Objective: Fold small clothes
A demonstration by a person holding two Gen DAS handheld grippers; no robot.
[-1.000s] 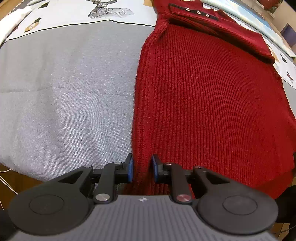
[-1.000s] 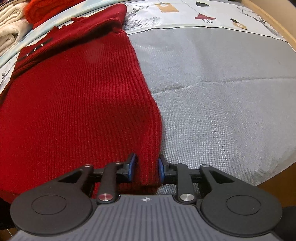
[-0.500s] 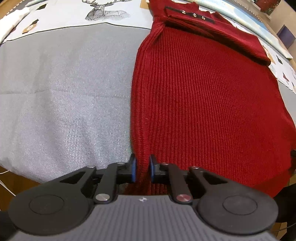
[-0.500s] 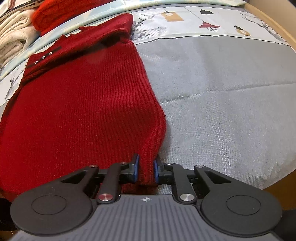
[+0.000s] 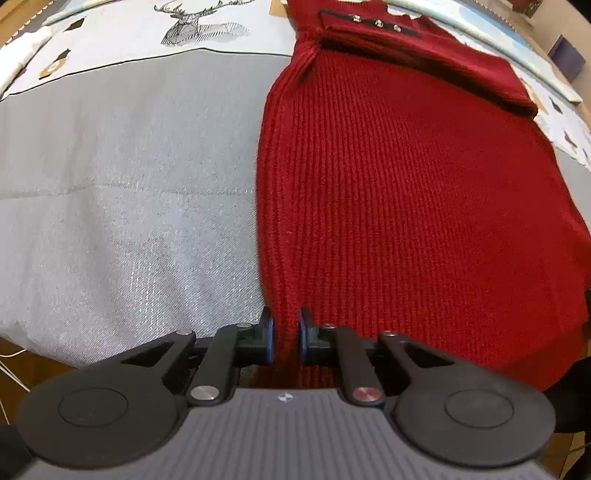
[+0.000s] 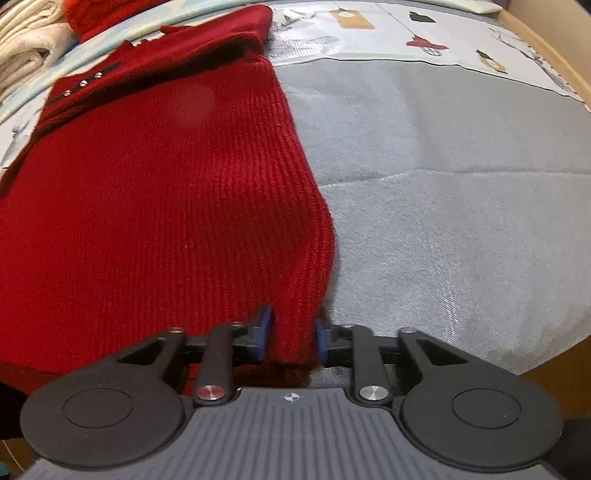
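A dark red ribbed knit sweater lies flat on a grey cloth, its top end with small metal buttons folded over at the far side. It also fills the left of the right wrist view. My left gripper is shut on the sweater's near left hem corner. My right gripper is shut on the near right hem corner, with a wider bunch of knit between its blue pads.
The grey cloth covers the table, with a printed deer-pattern cloth at the far side. Folded white towels and another red knit item sit at the far left. The wooden table edge shows near right.
Both grippers closed on the hem corners. The sweater's near edge has lifted slightly, and the whole garment sits lower and nearer in both views.
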